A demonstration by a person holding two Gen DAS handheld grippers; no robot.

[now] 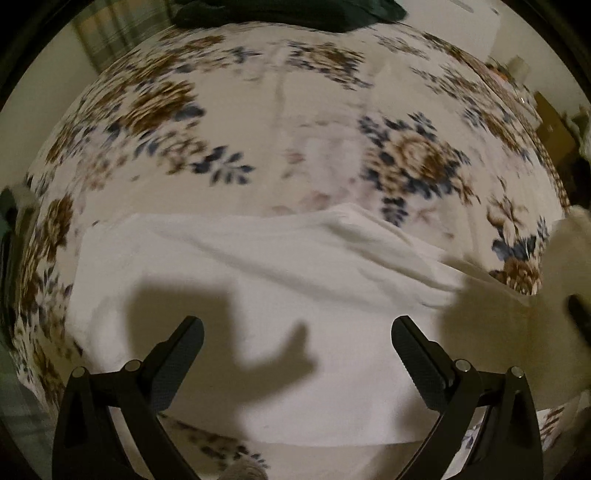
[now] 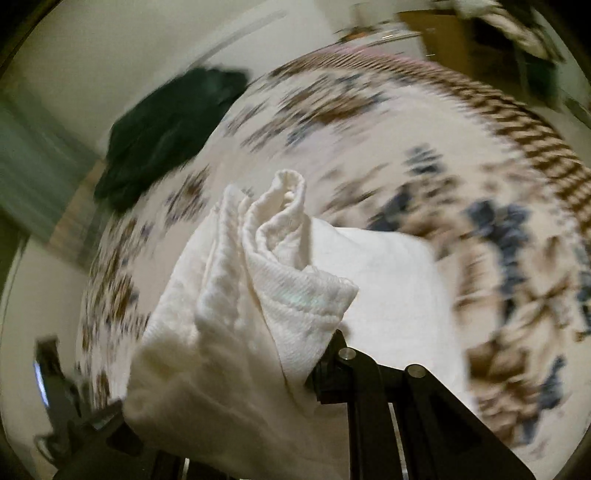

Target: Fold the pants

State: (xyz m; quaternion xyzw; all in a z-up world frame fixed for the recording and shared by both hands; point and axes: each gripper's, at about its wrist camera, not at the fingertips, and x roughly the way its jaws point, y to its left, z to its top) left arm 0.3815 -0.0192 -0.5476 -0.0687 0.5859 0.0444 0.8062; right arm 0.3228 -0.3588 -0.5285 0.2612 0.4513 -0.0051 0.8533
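Observation:
White pants (image 1: 280, 295) lie spread flat on a floral bedsheet (image 1: 184, 122), with a raised fold running to the right. My left gripper (image 1: 297, 332) is open and empty, hovering just above the pants near their near edge. In the right wrist view my right gripper (image 2: 295, 332) is shut on a bunched ribbed end of the white pants (image 2: 266, 266) and holds it lifted above the sheet; the cloth hides its fingertips. The lifted end also shows at the right edge of the left wrist view (image 1: 565, 266).
A dark green garment (image 2: 166, 129) lies heaped at the far edge of the bed, also visible in the left wrist view (image 1: 295, 14). A brown checked blanket border (image 2: 517, 122) runs along the bed's right side. Brown cardboard boxes (image 1: 554, 125) stand beyond it.

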